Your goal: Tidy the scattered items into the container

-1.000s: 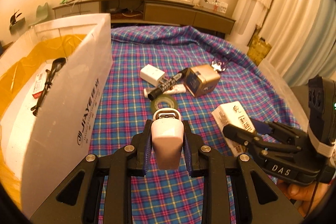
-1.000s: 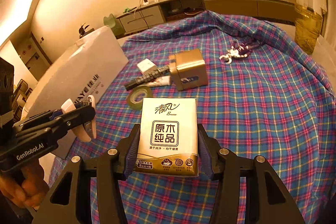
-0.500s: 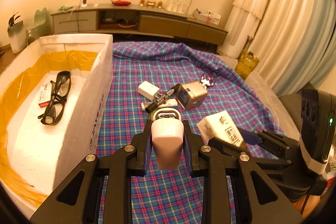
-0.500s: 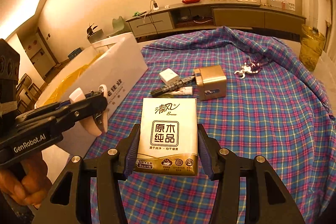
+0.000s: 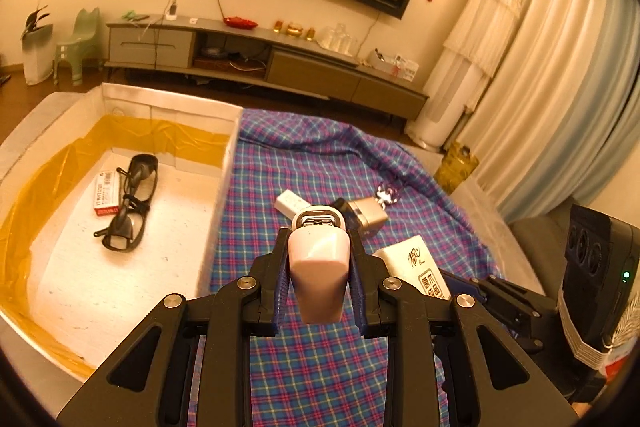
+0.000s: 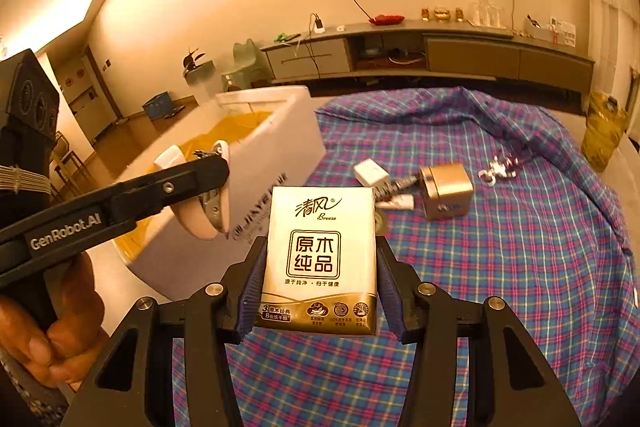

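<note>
Left gripper [image 5: 318, 283]: clamped on a pale pink clip-like object [image 5: 318, 267], lower centre of the left wrist frame; exact kind hard to tell.
Right gripper [image 6: 318, 283]: clamped on a tissue pack [image 6: 320, 259], lower centre of the right wrist frame.
Container [image 5: 224, 183]: white foam box, left side of the left wrist frame, holding black glasses [image 5: 130, 203] and a small red-and-white packet [image 5: 106, 193].
Checked cloth [image 5: 320, 367]: bearing white adapter [image 5: 292, 203], gold box [image 5: 366, 217], metal keyring [image 5: 386, 193], mid-right.
</note>
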Demonstrator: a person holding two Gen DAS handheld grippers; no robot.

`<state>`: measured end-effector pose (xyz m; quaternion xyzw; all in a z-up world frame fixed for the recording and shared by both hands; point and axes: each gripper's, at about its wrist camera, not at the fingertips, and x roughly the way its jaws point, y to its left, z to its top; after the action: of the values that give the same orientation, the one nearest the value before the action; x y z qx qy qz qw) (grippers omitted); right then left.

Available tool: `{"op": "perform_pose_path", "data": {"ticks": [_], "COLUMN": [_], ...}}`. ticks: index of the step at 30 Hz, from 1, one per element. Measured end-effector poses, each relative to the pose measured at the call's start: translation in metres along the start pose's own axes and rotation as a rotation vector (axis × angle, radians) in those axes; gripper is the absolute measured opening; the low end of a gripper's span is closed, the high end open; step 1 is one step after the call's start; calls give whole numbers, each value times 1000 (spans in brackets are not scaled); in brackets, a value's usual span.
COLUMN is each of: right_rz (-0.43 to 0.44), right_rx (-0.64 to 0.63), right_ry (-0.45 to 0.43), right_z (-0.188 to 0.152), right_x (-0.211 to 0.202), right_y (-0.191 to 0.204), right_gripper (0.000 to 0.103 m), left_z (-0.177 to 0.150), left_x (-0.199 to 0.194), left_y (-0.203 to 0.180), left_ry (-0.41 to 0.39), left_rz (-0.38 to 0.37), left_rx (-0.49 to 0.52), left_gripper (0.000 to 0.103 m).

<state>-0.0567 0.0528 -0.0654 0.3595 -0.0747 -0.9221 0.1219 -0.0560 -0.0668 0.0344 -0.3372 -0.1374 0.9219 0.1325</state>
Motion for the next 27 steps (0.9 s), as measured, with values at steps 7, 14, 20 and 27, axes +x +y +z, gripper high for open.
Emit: {"op": "perform_pose_path", "data": {"ticks": [7,14,20,27], "right_rz": [23,51,53,54], "right_rx": [-6,-18,-61,-80], "right_ry": [-4,-13,-33,-38], "right_z": [15,33,48,55], "right_x": [-5,-7,-9,-7], "right_y": [18,34,54,64], "right_gripper": [52,52,52,52], "left_z": [7,15,20,25], "left_x": [-8,-15,-20,-28], "left_y": [11,24,32,42], "left_ry": [-20,-37,-49,-65], "left_rz": [11,19,18,20], "left_rx": [-29,-58,-83,-109], "left_gripper": [26,26,26,26]}}
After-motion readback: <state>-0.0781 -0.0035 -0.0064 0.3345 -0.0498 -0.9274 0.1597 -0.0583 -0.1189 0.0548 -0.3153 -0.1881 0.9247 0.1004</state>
